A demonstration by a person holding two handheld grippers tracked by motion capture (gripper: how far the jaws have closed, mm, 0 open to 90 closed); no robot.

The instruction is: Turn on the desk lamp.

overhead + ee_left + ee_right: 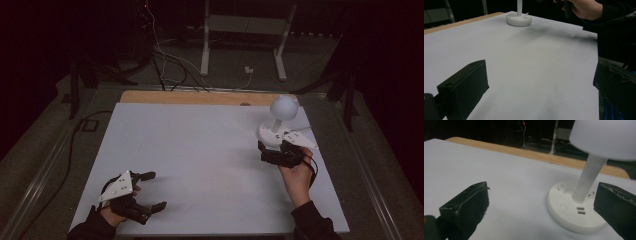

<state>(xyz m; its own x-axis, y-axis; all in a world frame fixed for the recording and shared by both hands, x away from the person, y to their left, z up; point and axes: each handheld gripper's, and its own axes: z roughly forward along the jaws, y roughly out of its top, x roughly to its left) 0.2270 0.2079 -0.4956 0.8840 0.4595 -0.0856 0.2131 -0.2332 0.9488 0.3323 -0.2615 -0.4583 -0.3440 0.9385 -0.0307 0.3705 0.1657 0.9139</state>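
- White sheeting covers the counter (200,165), with a strip of bare wood along its far edge; the room around it is dark.
- At the near left corner I see my left claw (152,191), held low over the sheet in the left hand (116,212). Its jaws stand wide apart with nothing between them. I judge it is parked there, out of the way, well apart from the only object.
- From the left claw's own camera, bare white surface runs between the jaws, and the lamp's base sits far off across the counter.
- Toward the far right stands a small white table lamp (276,125): a round flat base, a thin stem, a rounded shade, upright on the sheet.
- Just in front of that base is my right claw (272,152), gripped by the right hand (296,175). Its jaws are spread wide and hold nothing.
- Seen from the right claw's camera, the lamp base (574,212) lies near the right-hand jaw, with sockets and a button facing me. I judge the claw is lined up to reach the base or stem.
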